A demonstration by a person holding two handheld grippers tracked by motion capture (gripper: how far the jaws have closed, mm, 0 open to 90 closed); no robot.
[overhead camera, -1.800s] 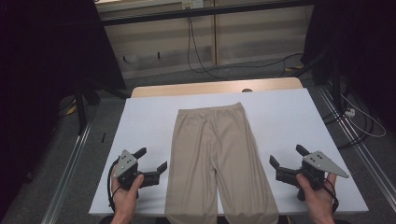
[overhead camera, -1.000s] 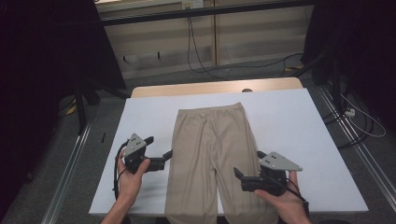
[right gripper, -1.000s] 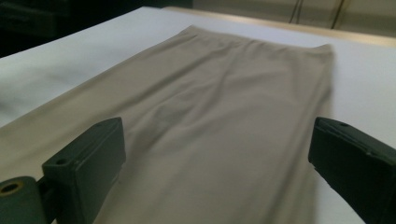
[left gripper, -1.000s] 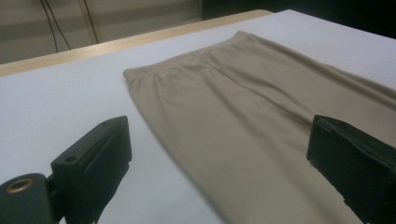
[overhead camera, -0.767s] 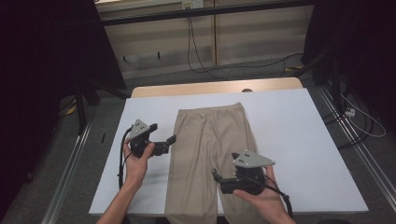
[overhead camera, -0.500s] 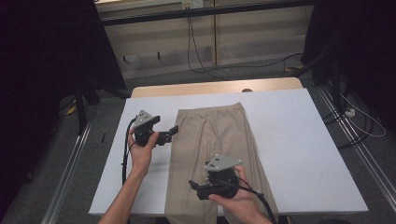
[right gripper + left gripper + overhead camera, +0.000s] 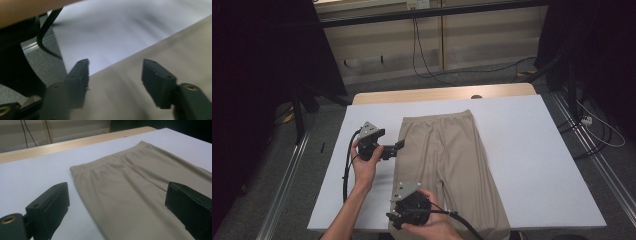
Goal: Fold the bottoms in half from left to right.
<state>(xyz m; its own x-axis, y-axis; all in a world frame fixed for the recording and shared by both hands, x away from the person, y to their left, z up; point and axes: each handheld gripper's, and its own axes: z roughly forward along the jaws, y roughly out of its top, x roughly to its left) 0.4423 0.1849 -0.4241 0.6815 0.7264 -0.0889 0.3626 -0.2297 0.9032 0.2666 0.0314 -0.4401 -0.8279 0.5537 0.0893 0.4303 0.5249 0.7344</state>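
The right gripper point(image 7: 393, 219) has been swung from the table's right side to the trousers' point(image 7: 447, 160) near left hem, its jaws just narrowed, nothing clamped. The left gripper point(image 7: 399, 145) is held wide open beside the waistband. Smooth beige knit lies flat on the white table point(image 7: 532, 150).

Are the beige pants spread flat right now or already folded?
Spread flat. The pants lie unfolded on the white table, waistband at the far end and both legs running toward the near edge.
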